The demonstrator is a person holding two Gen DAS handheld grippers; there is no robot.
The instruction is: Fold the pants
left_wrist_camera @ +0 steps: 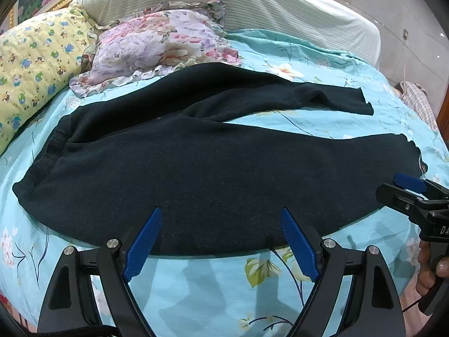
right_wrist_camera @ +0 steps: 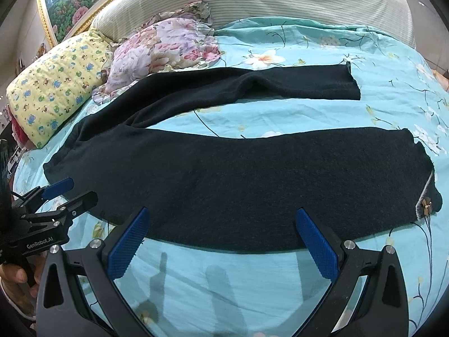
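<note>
Along the bed's [left_wrist_camera: 350, 64] near edge we hover both hand-held grippers, left [left_wrist_camera: 221, 238] and right [right_wrist_camera: 224, 241], wide open over the pants [right_wrist_camera: 238, 185], legs spread, no fold yet made.

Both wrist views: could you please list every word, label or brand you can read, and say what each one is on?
"GenRobot.AI": on the left tongs' black body, in the right wrist view.
"DA": on the right tongs' body, in the left wrist view; the rest is cut off by the frame edge.
Pants: a small ornament near the cuff, no readable text.
</note>
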